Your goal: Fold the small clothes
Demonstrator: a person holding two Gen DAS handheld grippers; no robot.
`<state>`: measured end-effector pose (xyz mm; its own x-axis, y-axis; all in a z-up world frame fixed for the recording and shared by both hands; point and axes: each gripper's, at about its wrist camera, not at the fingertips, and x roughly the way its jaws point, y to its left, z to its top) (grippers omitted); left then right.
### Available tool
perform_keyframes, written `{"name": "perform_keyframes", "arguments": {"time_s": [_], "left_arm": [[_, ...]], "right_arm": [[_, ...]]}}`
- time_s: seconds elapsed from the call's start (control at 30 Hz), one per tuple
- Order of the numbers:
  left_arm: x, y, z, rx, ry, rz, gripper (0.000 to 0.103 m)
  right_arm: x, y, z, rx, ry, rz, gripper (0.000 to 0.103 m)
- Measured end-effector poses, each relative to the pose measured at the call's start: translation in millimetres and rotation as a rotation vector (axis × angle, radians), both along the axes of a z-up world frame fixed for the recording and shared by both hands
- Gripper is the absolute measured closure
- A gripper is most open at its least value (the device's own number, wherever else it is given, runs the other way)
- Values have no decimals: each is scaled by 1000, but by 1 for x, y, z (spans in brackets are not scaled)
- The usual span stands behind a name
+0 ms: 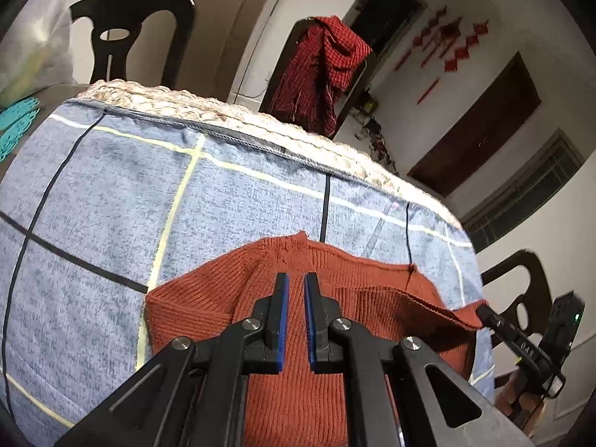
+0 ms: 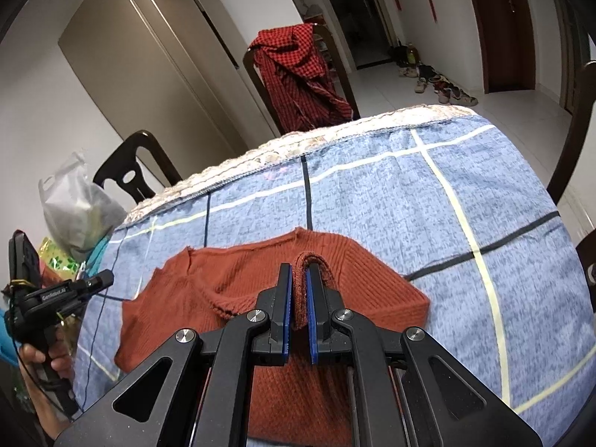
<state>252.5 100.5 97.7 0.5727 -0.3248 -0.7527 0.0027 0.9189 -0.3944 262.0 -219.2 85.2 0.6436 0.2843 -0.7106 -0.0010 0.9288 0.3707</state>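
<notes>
A rust-red knit sweater (image 1: 208, 309) (image 2: 372, 283) lies on the blue checked tablecloth (image 1: 111, 205) (image 2: 447, 205), partly folded over itself. My right gripper (image 2: 299, 279) is shut on a raised fold of the sweater's ribbed edge, which loops over its right pad. In the left wrist view the right gripper (image 1: 484, 313) pinches that edge at the sweater's right side, lifted off the cloth. My left gripper (image 1: 297, 287) has its blue pads nearly together with nothing clamped. Seen from the right wrist, the left gripper (image 2: 108, 278) hovers just left of the sweater, apart from it, with a hand (image 2: 37, 357) holding it.
A chair draped with a red checked shirt (image 1: 320, 74) (image 2: 294, 70) stands beyond the table's far edge. A black chair (image 1: 130, 37) (image 2: 134, 164) and a plastic bag (image 2: 74, 205) stand at the left. Another chair (image 1: 521, 290) is at the right. Shoes (image 2: 439, 85) lie on the floor.
</notes>
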Motion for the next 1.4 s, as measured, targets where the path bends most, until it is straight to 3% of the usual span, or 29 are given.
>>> {"name": "perform_keyframes", "arguments": {"time_s": [0.1, 0.23, 0.37, 0.57, 0.67, 0.87, 1.1, 1.17, 1.27, 1.33, 1.4], "left_arm": [[4, -6, -4, 69, -1, -3, 93], [10, -3, -17, 93, 34, -2, 91], [12, -7, -29, 168, 55, -21, 80], [17, -9, -43, 137, 90, -53, 72], [17, -15, -48, 162, 106, -70, 72], [18, -21, -55, 197, 114, -67, 72], [23, -23, -59, 225, 129, -54, 73], [22, -24, -59, 240, 124, -57, 76], [24, -26, -57, 270, 111, -51, 94], [24, -27, -55, 266, 104, -54, 97], [21, -29, -50, 266, 85, -63, 98]], "right_arm": [[5, 0, -9, 1, 31, -5, 96], [10, -5, -22, 23, 82, -15, 96], [17, -12, -27, 44, 92, -33, 95], [15, -30, -26, 114, 58, -73, 92], [9, -37, -24, 117, 20, -78, 89], [12, -19, -38, -24, 70, 37, 88], [29, -2, -52, -53, 100, 102, 88], [28, 2, -51, -71, 87, 114, 88], [25, 9, -50, -119, 61, 119, 92], [24, 13, -49, -126, 47, 142, 103], [22, 16, -46, -142, 28, 145, 103]]}}
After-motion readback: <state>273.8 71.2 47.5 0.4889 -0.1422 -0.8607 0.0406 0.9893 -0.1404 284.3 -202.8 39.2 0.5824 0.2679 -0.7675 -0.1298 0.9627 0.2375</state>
